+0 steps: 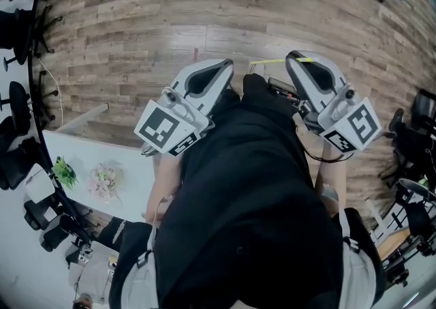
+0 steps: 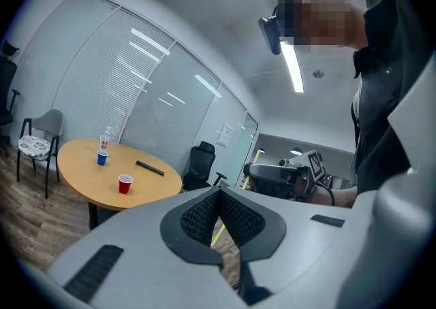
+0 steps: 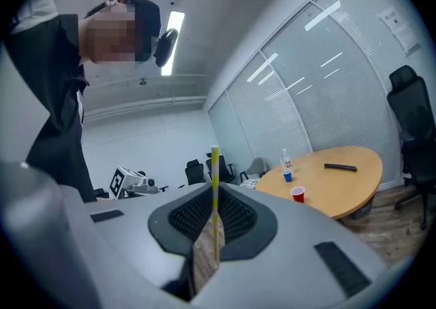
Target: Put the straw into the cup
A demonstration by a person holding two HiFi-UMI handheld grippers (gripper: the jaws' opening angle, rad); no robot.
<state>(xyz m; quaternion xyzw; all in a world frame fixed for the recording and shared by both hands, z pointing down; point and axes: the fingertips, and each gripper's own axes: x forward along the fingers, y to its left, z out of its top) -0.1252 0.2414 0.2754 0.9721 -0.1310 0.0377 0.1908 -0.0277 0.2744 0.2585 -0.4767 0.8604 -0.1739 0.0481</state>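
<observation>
My right gripper (image 3: 214,188) is shut on a yellow-striped straw (image 3: 214,199) that stands upright between its pads, its top end poking above the jaws. In the head view both grippers are held close before a black-clad torso, the right gripper (image 1: 294,59) with the straw (image 1: 269,62) lying crosswise at its tip. My left gripper (image 2: 219,195) has its pads together with nothing between them. A red cup (image 3: 298,194) stands far off on a round wooden table (image 3: 340,188). The left gripper view also shows that red cup (image 2: 125,184).
On the round table (image 2: 82,175) also stand a blue cup (image 2: 102,158), a clear bottle (image 2: 105,141) and a black bar-shaped object (image 2: 150,168). Office chairs (image 2: 199,161) stand around. A white table (image 1: 129,165) with small items lies at the lower left. The floor is wood plank.
</observation>
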